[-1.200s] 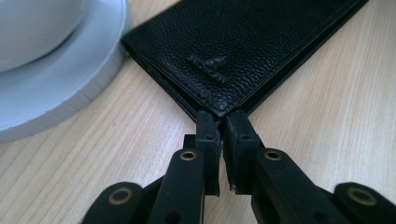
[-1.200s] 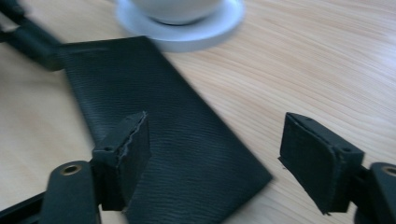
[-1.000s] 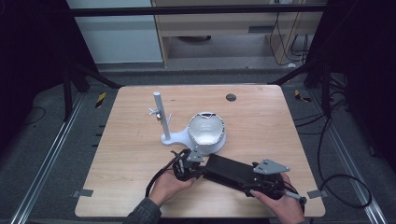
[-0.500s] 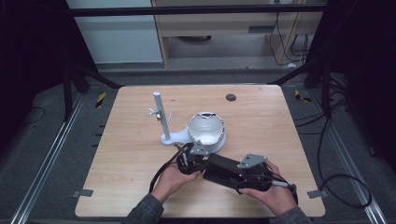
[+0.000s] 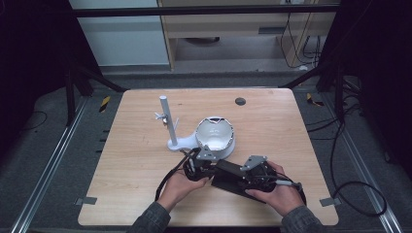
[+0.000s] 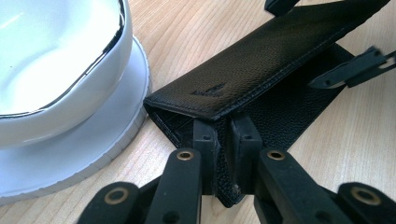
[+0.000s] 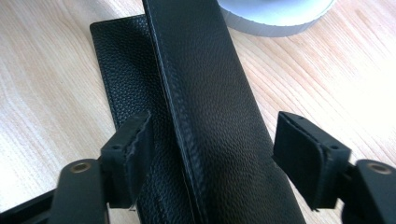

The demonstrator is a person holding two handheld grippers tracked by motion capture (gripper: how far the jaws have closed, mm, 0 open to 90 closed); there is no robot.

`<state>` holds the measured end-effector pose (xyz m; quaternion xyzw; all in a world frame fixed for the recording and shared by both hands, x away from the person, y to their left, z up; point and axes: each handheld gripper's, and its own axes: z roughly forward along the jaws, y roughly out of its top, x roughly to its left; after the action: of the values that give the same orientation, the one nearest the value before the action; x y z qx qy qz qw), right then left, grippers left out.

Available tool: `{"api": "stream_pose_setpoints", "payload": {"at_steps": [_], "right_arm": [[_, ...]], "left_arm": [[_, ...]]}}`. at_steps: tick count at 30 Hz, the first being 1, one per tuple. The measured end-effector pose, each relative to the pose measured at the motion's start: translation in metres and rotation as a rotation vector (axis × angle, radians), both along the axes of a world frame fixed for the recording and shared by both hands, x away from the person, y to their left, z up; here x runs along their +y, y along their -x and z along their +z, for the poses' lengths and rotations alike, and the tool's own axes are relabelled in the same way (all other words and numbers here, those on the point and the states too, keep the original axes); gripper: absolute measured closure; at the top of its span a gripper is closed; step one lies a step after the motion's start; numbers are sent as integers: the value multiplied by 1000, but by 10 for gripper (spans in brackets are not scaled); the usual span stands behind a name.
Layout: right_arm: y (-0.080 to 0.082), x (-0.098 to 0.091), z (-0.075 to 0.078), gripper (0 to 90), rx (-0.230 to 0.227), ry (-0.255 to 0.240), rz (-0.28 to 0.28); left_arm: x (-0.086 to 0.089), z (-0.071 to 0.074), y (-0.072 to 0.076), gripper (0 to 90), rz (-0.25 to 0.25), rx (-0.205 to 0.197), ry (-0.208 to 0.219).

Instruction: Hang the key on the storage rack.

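Observation:
A black leather case lies on the wooden table in front of a white bowl, one flap raised off the other. In the left gripper view my left gripper is shut on the near end of the case, beside the bowl. My right gripper stands open astride the raised flap. Its jaws have just been closing, and both pads are still clear of the leather. From above, the left gripper and right gripper face each other along the case.
The bowl sits on a white round base joined to an upright white post. A dark round hole marks the far part of the table. The person's hands are near the front edge.
My right hand has slid left along the case toward the left gripper, and its jaws stand narrower. The left hand has stayed put on the case's end.

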<state>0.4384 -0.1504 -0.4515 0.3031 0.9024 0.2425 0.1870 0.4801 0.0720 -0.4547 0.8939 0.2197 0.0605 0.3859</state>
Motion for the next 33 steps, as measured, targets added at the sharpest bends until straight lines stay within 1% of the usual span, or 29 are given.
{"api": "stream_pose_setpoints", "payload": {"at_steps": [7, 8, 11, 13, 14, 15, 17, 18, 21, 22, 24, 25, 27, 29, 31, 32, 33], "right_arm": [[-5, 8, -5, 341, 20, 47, 21], [-5, 9, -5, 348, 22, 53, 18], [-6, 11, -7, 372, 18, 69, 18], [-7, 12, -7, 406, 11, 80, 17], [-8, 12, -8, 425, 7, 85, 13], [-8, 13, -8, 466, -1, 94, 12], [-8, 13, -9, 584, -19, 116, 15], [-7, 13, -8, 622, -30, 127, 12], [-6, 10, -5, 747, -78, 149, 20], [-6, 8, -3, 785, -87, 149, 23], [-5, 4, 0, 823, -93, 149, 34], [-4, 0, 2, 839, -94, 152, 41], [-2, -4, 4, 841, -93, 146, 43], [0, -9, 7, 842, -91, 135, 43], [3, -15, 10, 842, -96, 120, 49], [5, -18, 12, 842, -100, 107, 50], [5, -18, 12, 842, -100, 107, 50]], "left_arm": [[0, 0, 0, 817, 6, 2, 7], [0, 0, 0, 817, 9, 5, 13], [1, 1, 0, 814, 7, 9, 17], [1, 1, -1, 814, 11, 13, 25], [1, 1, -1, 812, 14, 16, 32], [1, 1, 0, 809, 15, 16, 32], [2, 2, 0, 801, 16, 18, 33], [3, 3, 0, 785, 18, 14, 31], [8, 6, 1, 690, 54, -16, 32], [10, 8, 1, 658, 63, -17, 39], [17, 10, 3, 589, 88, -20, 52], [19, 10, 4, 544, 92, -21, 57], [22, 11, 8, 485, 96, -26, 45], [23, 11, 11, 402, 91, -36, 17], [23, 11, 14, 318, 94, -30, 0], [23, 11, 15, 269, 83, -25, -12], [23, 11, 15, 233, 83, -25, -12]]}}
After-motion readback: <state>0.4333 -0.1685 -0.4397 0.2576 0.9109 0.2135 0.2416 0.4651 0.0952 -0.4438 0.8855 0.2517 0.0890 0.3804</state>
